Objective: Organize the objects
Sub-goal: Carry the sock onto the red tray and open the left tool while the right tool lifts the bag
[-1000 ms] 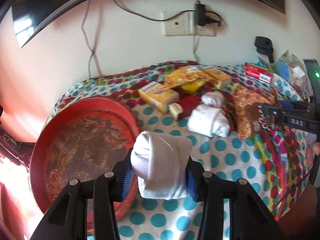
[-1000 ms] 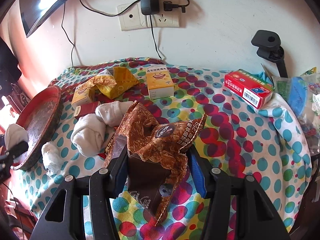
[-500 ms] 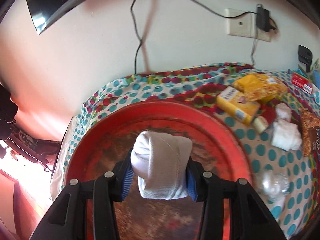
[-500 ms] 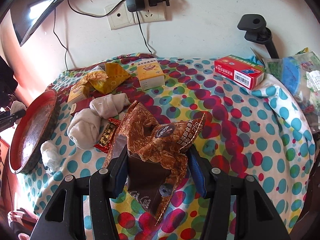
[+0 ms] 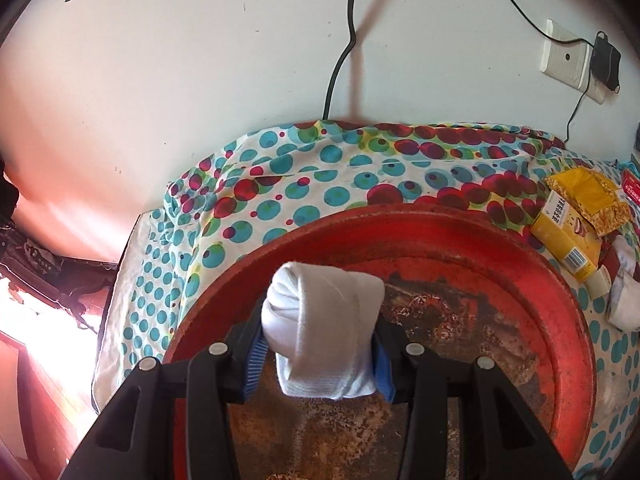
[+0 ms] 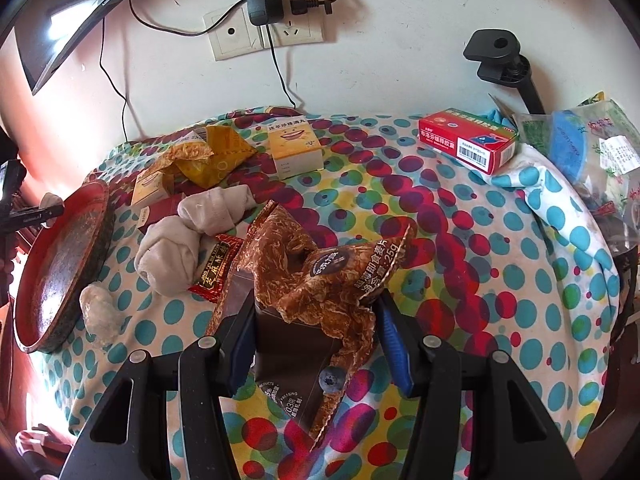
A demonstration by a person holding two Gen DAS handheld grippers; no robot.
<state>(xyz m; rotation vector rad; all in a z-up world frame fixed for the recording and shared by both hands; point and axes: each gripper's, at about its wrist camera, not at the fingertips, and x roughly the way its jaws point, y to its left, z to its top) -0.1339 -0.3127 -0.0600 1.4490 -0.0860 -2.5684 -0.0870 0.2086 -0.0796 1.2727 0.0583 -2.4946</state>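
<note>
My left gripper (image 5: 320,344) is shut on a rolled white sock (image 5: 324,328) and holds it over the round red tray (image 5: 460,236), near the tray's far-left rim. The tray also shows in the right wrist view (image 6: 60,264), at the table's left edge, with my left gripper (image 6: 36,212) over it. My right gripper (image 6: 316,340) is shut on a brown snack packet (image 6: 320,280) above the polka-dot cloth (image 6: 480,280). Two more rolled socks (image 6: 192,232) lie between the tray and the packet.
Yellow boxes (image 6: 294,148) and a yellow wrapper (image 6: 208,152) lie at the back. A red medicine box (image 6: 466,144) and plastic bags (image 6: 592,148) are at the right. A red sachet (image 6: 214,268) and a crumpled clear wrapper (image 6: 98,312) lie near the tray. The wall holds a socket (image 6: 264,28) and cables.
My left gripper has carried the sock left and forward, from beside the tray to over it. My right gripper has kept its hold on the packet and shifted slightly.
</note>
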